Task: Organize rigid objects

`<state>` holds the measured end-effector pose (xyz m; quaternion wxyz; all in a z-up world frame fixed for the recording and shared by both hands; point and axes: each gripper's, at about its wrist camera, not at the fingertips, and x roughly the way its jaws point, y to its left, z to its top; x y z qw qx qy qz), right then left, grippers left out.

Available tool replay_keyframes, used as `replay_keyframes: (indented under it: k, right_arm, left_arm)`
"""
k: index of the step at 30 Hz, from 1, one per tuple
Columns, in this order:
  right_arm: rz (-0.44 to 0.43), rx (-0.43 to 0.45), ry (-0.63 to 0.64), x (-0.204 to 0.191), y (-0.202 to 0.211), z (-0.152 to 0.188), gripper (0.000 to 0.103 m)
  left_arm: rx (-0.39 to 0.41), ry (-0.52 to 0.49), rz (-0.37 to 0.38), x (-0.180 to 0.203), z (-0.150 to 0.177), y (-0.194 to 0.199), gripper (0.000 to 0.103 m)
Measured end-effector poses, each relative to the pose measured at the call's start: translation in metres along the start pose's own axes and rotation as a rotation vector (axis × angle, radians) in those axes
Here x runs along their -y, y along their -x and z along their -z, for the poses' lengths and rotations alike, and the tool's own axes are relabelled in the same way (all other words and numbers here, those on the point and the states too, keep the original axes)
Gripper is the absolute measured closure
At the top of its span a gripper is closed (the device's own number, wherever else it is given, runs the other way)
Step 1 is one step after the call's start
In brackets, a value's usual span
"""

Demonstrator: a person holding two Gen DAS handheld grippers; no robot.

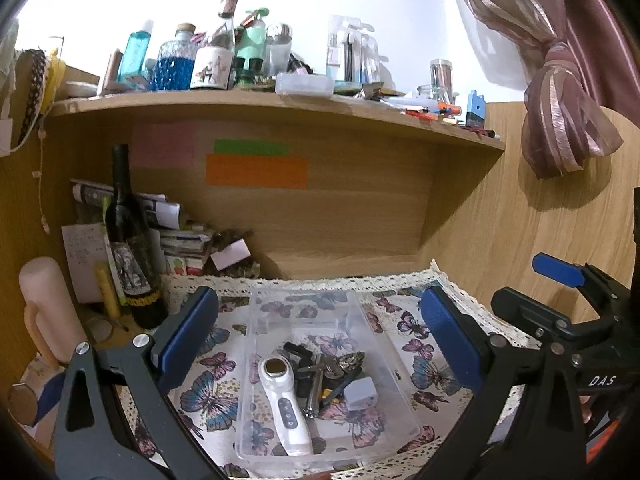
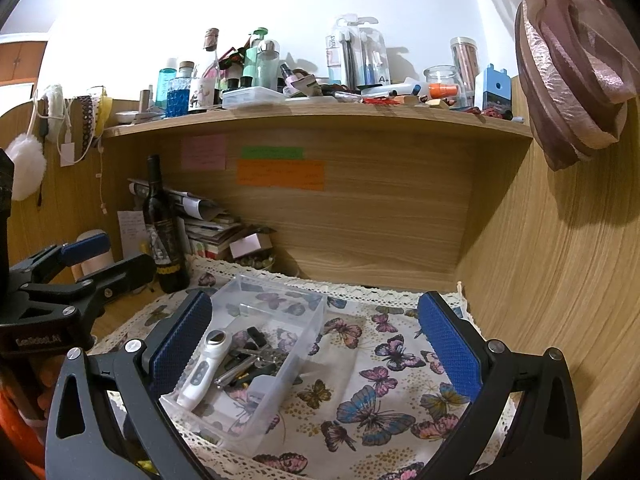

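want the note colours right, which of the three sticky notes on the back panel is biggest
The orange note, lowest of the three; wider than the green strip and pale pink note.

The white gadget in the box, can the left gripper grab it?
Probably yes. The left gripper is open right above the clear box, which has no lid, and the white gadget lies on top.

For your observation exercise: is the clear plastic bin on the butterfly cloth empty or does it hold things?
It holds things: the clear plastic bin contains a white handheld device, dark small items and a pale block, all inside its walls.
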<state>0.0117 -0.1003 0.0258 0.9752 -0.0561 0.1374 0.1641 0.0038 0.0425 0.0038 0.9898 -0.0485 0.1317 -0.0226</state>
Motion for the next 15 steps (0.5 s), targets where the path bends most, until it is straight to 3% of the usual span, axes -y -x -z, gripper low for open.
replay_keyframes:
  k: [15]
  right_arm:
    - [0.012,-0.015,-0.014,-0.0049,-0.0031,0.0038,0.0]
  left_arm:
    - [-0.03,0.019,-0.005,-0.0069,0.0044,-0.0073,0.0]
